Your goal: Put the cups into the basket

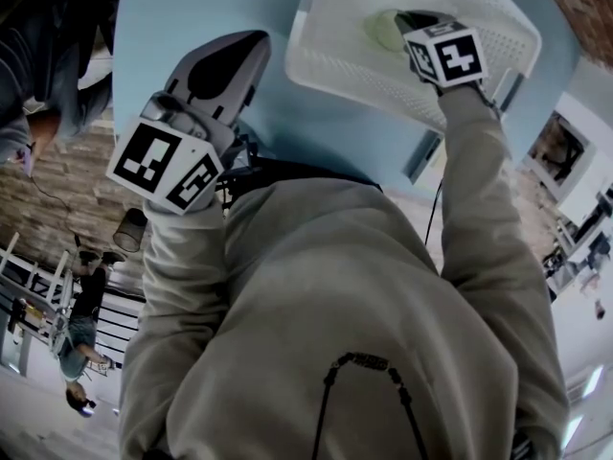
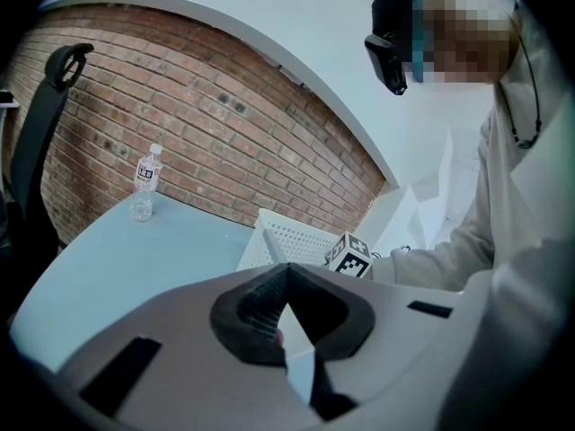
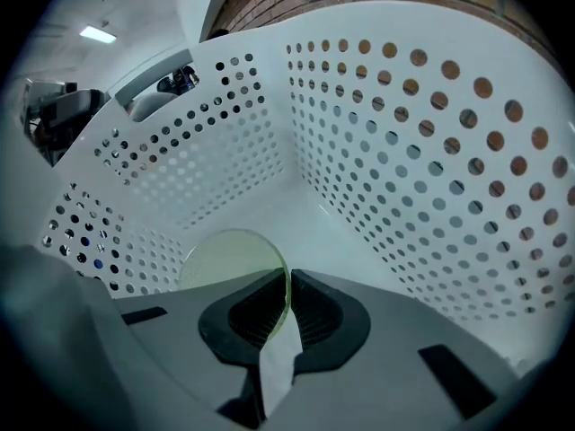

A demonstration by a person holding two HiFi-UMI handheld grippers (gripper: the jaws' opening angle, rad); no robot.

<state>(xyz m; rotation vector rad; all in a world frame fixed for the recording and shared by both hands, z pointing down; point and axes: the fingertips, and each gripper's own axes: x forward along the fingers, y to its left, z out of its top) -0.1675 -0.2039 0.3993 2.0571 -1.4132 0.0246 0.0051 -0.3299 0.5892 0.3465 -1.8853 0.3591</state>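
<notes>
A pale green cup (image 1: 381,30) hangs inside the white perforated basket (image 1: 503,22) at the far right of the light blue table (image 1: 192,12). My right gripper (image 1: 404,25) is shut on the cup's thin wall. In the right gripper view the cup (image 3: 225,257) shows its round bottom just above the basket floor (image 3: 314,223), and the right gripper (image 3: 287,287) pinches its edge. My left gripper (image 1: 241,48) is held up over the table left of the basket. Its jaws are closed with nothing between them, as the left gripper (image 2: 284,277) view shows.
A clear water bottle (image 2: 145,182) stands at the table's far corner by a brick wall (image 2: 225,133). A black chair (image 2: 43,124) is at the table's left side. The basket (image 2: 292,238) sits near the table's right edge.
</notes>
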